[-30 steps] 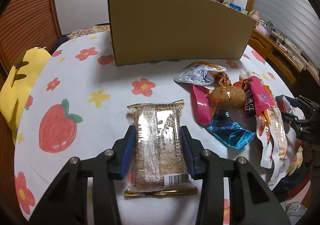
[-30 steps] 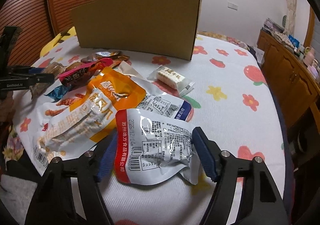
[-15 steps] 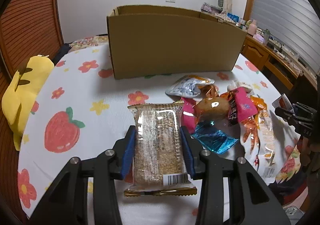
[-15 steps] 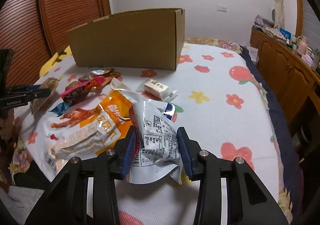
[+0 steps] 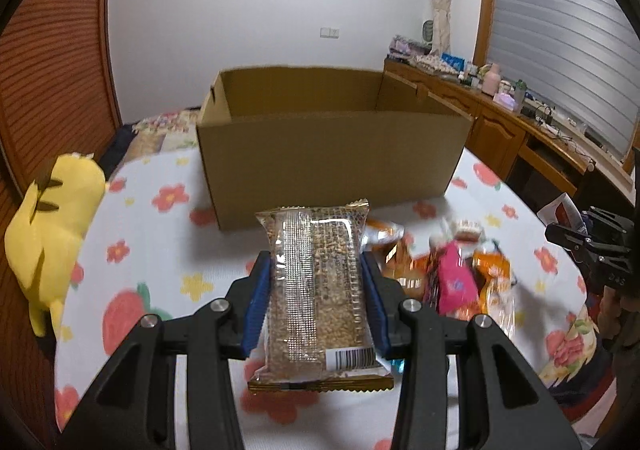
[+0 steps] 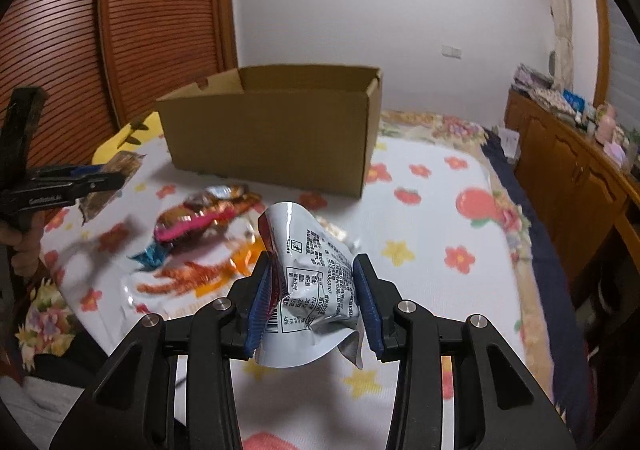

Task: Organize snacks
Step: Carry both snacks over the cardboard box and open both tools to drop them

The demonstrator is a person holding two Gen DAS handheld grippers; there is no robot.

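Key relation: the open cardboard box [image 5: 332, 165] stands at 12 o'clock from both grippers, beyond the loose snacks, its open top facing up; the held packets must clear its near wall to drop in.
Nearer hand: I judge neither clearly nearer; the left faces the box's long wall square on, the right sees it cornerwise.
Left gripper [image 5: 316, 298]: jaws closed on the sesame bar packet [image 5: 318, 286], blue pads pressing both long sides; its long axis runs along the fingers, pointing at 12 o'clock toward the box, barcode end nearest the camera.
Right gripper [image 6: 314, 300]: jaws have just been closing and now pinch the silver pouch [image 6: 310, 278], which is crumpled between the pads, its free end curling up at 12 o'clock.
Snack pile [image 6: 196, 246]: lies on the flowered bed cover [image 6: 432, 209] at 10 o'clock from the right jaws, 2 o'clock from the left.
Step in hand: carrying both packets, likely to the box.
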